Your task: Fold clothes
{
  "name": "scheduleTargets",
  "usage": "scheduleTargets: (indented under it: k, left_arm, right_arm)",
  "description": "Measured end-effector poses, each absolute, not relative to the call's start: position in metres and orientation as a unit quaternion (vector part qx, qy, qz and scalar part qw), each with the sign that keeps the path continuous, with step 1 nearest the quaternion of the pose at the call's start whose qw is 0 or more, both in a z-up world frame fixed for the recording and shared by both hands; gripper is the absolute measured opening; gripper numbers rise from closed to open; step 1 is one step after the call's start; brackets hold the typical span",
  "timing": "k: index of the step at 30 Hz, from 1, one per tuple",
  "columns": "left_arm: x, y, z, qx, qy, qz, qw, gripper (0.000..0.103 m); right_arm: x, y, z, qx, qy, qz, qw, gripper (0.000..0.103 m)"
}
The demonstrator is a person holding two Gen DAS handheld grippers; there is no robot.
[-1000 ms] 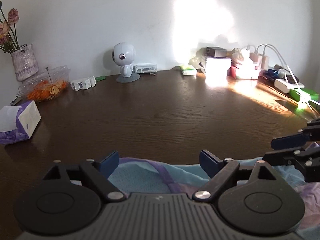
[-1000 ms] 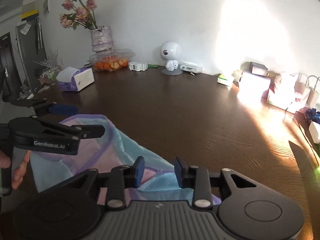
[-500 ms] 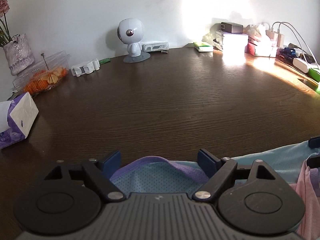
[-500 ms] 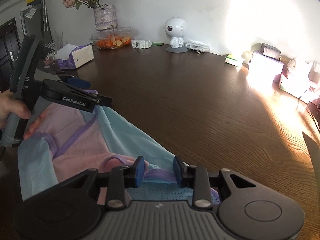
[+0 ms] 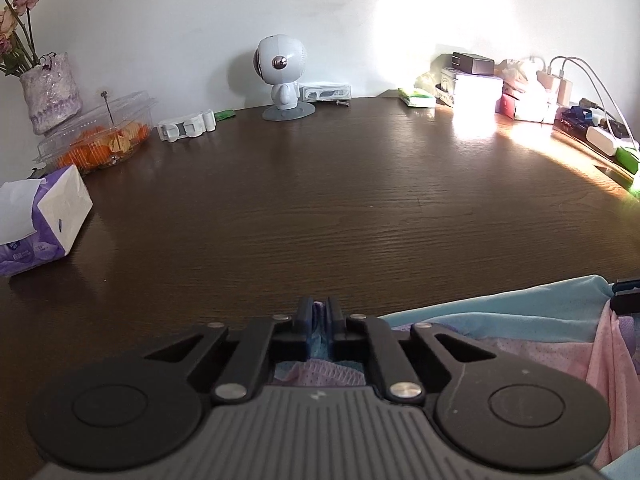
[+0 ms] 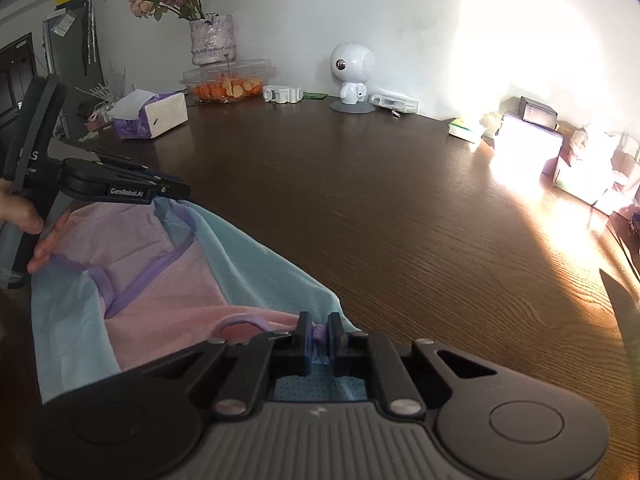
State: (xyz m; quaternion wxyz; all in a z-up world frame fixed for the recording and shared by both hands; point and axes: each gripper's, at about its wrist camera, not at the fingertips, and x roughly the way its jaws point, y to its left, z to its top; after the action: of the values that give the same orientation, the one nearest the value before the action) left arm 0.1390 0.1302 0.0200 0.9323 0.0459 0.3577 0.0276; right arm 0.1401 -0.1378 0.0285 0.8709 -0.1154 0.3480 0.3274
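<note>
Dark wooden table point(image 6: 400, 220) fills both views, with a white wall behind. At the lower left of the right wrist view lies a pink, blue and purple garment point(image 6: 168, 280). Both tongs are clenched on its purple-trimmed edge: the left gripper point(image 5: 319, 312) at bottom centre of its view, the right gripper point(image 6: 319, 330) likewise. A tissue box point(image 5: 40, 224) sits at left.

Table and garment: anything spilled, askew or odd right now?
Nothing stands out. The garment lies rumpled on the table, pinched at two purple-trimmed edges by the left tongs and right tongs; nothing is spilled or tipped.
</note>
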Motion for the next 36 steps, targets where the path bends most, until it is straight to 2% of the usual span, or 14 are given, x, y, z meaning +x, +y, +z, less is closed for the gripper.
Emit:
scheduleTargets:
  k: [6, 13, 23, 26, 28, 31, 32, 33, 36]
  left_arm:
    - [0.122, 0.125, 0.043, 0.037, 0.318, 0.043, 0.946, 0.005]
    - [0.080, 0.094, 0.055, 0.086, 0.291, 0.074, 0.950, 0.005]
    - [0.055, 0.064, 0.010, 0.216, 0.330, 0.109, 0.912, 0.005]
    - [0.055, 0.069, -0.001, 0.230, 0.339, 0.116, 0.905, 0.006]
    - [0.054, 0.071, -0.002, 0.230, 0.331, 0.120, 0.907, 0.011]
    - [0.057, 0.077, 0.001, 0.223, 0.328, 0.134, 0.908, 0.038]
    - [0.058, 0.079, 0.003, 0.220, 0.327, 0.136, 0.909, 0.052]
    - [0.059, 0.081, 0.005, 0.215, 0.328, 0.134, 0.910, 0.058]
    - [0.064, 0.090, 0.010, 0.195, 0.331, 0.149, 0.911, 0.065]
  right_arm:
    - [0.132, -0.142, 0.041, -0.106, 0.326, 0.315, 0.885, 0.004]
    - [0.102, -0.154, 0.066, -0.101, 0.291, 0.322, 0.895, 0.004]
    - [0.058, -0.153, 0.051, -0.157, 0.338, 0.371, 0.850, 0.004]
    - [0.051, -0.152, 0.050, -0.168, 0.346, 0.382, 0.840, 0.010]
    - [0.053, -0.159, 0.058, -0.149, 0.338, 0.383, 0.846, 0.015]
    - [0.064, -0.171, 0.070, -0.124, 0.320, 0.370, 0.864, 0.026]
    - [0.070, -0.172, 0.070, -0.125, 0.318, 0.366, 0.866, 0.026]
    - [0.075, -0.172, 0.067, -0.125, 0.319, 0.364, 0.866, 0.026]
    - [0.080, -0.162, 0.051, -0.134, 0.334, 0.375, 0.855, 0.025]
